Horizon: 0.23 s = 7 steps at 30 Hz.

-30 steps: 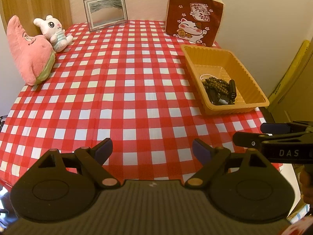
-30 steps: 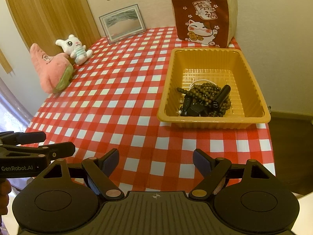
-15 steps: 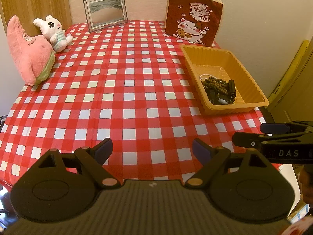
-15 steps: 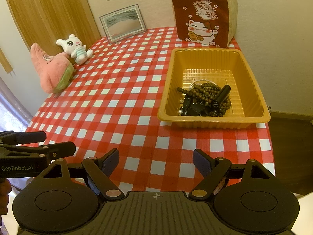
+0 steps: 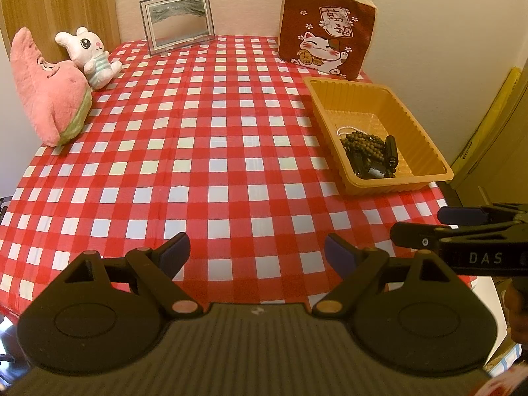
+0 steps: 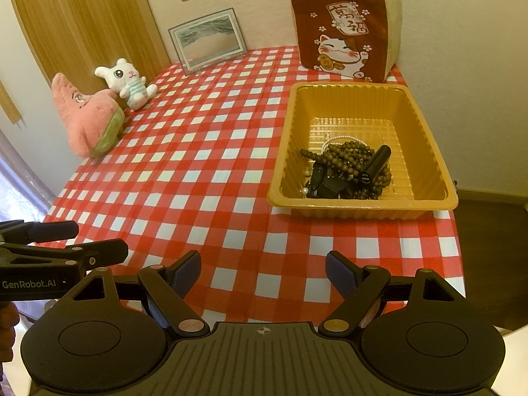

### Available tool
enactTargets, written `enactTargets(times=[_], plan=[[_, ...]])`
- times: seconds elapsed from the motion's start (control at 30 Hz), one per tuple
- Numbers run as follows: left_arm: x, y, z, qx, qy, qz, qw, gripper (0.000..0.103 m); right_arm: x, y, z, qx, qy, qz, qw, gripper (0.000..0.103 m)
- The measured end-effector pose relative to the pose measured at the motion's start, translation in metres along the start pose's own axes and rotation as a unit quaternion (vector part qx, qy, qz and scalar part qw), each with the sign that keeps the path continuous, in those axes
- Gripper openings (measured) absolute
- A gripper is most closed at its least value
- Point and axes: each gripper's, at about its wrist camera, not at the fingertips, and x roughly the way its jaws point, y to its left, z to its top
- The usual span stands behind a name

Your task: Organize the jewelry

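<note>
An orange plastic tray (image 6: 425, 125) (image 5: 419, 122) stands at the right of the red checked table. In it lie a brown bead string (image 6: 349, 156) (image 5: 364, 143), a thin white pearl chain (image 6: 343, 138), a black tube (image 6: 376, 165) (image 5: 391, 151) and small black pieces (image 6: 325, 181). My left gripper (image 5: 257, 250) is open and empty above the table's near edge. My right gripper (image 6: 263, 267) is open and empty, near the front edge, well short of the tray. Each gripper shows side-on in the other's view: the right gripper (image 5: 439, 227), the left gripper (image 6: 82, 244).
A pink plush (image 5: 46, 99) (image 6: 89, 118) and a white rabbit toy (image 5: 90, 54) (image 6: 127, 81) sit at the far left. A framed picture (image 5: 178, 23) (image 6: 209, 39) and a lucky-cat cushion (image 5: 326, 33) (image 6: 346, 33) stand along the back wall. The floor drops off right of the tray.
Nothing has visibly changed apart from a very slight shift of both views; both grippers stay open.
</note>
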Motion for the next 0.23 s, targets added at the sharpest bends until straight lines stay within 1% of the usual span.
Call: enactTargets(times=[0.23], plan=[[0.0033,-0.0021,0.0067,0.002,-0.003,-0.002,1.0,0.087,0.0007,0.0008,0.0013,0.0,0.0,0.0,1.0,0.082]])
